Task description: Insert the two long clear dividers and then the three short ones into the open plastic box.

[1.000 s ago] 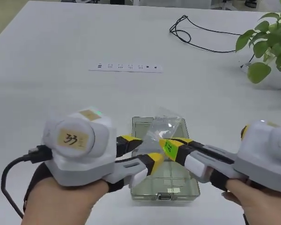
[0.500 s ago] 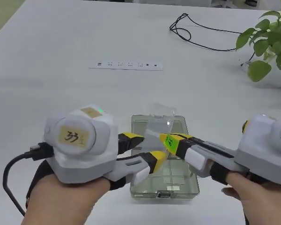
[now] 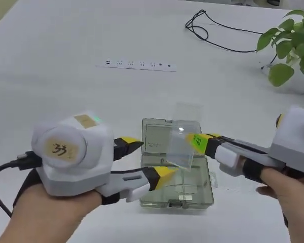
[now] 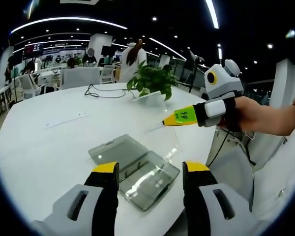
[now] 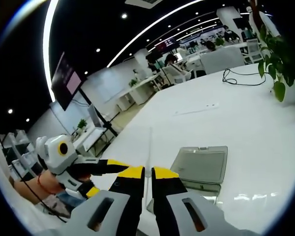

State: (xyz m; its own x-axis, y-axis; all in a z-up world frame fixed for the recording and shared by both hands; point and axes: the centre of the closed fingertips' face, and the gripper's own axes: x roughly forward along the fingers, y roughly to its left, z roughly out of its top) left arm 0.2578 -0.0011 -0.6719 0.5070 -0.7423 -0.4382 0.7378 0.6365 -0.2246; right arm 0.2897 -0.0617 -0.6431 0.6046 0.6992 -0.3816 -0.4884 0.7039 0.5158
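Nearest the person, the left tongs [image 3: 151, 158] stand wide open with nothing between them, just left of the box [image 3: 202, 192]. In the head view their lower yellow tip overlaps the box's left rim, but whether it touches cannot be told. In the left gripper view these tongs [image 4: 151, 169] frame the box [image 4: 132, 162] between their two tips.

The right tongs [image 3: 195, 139] reach in from the right, closed on one clear divider [image 3: 178, 149] and gripping it by its right edge. The sheet hangs roughly upright over the middle of the box, and contact with the box cannot be judged. The left gripper view shows the right tongs [image 4: 168, 121] raised above the box. In the right gripper view the tongs [image 5: 147, 173] pinch the divider [image 5: 149, 147] edge-on, a thin line rising from them, with the box [image 5: 201, 164] just beyond.

The one box lies open on the white table [image 3: 66, 91], its lid [image 3: 159, 131] laid flat on the far side. Faint lines cross the near half, and whether they are fitted dividers cannot be told.

Farther off lies one white power strip [image 3: 137, 64]. Beyond it to the right are one looped black cable [image 3: 213, 33] and, at the table's far right, one leafy plant [image 3: 289, 45]
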